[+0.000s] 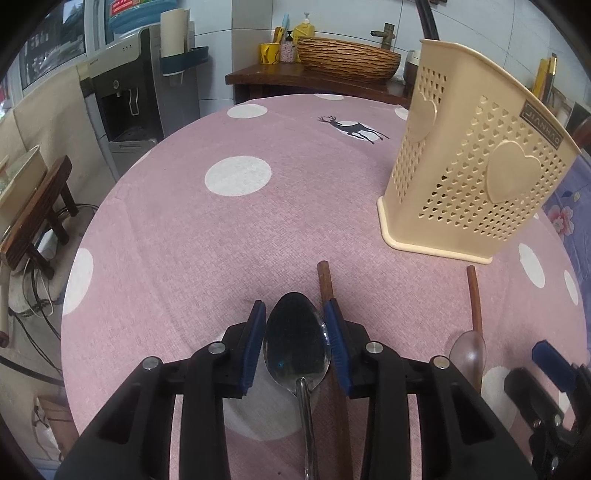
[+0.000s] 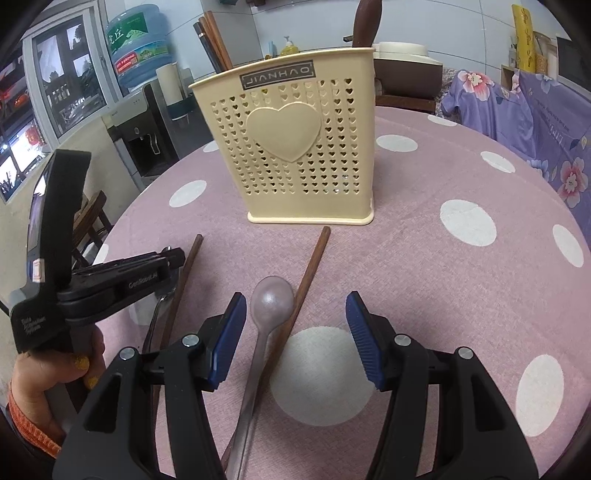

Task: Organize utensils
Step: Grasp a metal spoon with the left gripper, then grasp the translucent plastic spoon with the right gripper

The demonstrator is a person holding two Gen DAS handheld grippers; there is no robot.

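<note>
A steel spoon (image 1: 297, 341) lies on the pink dotted tablecloth (image 1: 221, 229), its bowl between the blue pads of my left gripper (image 1: 295, 345); the pads stand at its sides, nearly touching. A brown chopstick (image 1: 327, 284) lies just right of it. A clear plastic spoon (image 2: 271, 301) and a second chopstick (image 2: 308, 271) lie between the open fingers of my right gripper (image 2: 295, 341). The cream perforated utensil holder (image 2: 291, 155) stands upright beyond them and holds chopsticks (image 2: 216, 40) and a dark handle (image 2: 365, 22).
The left gripper's body (image 2: 92, 280) and the hand holding it sit at the left in the right wrist view. A water dispenser (image 1: 125, 92) and a wooden stool (image 1: 40, 206) stand off the table's left edge. A purple floral cloth (image 2: 535, 118) lies at the right.
</note>
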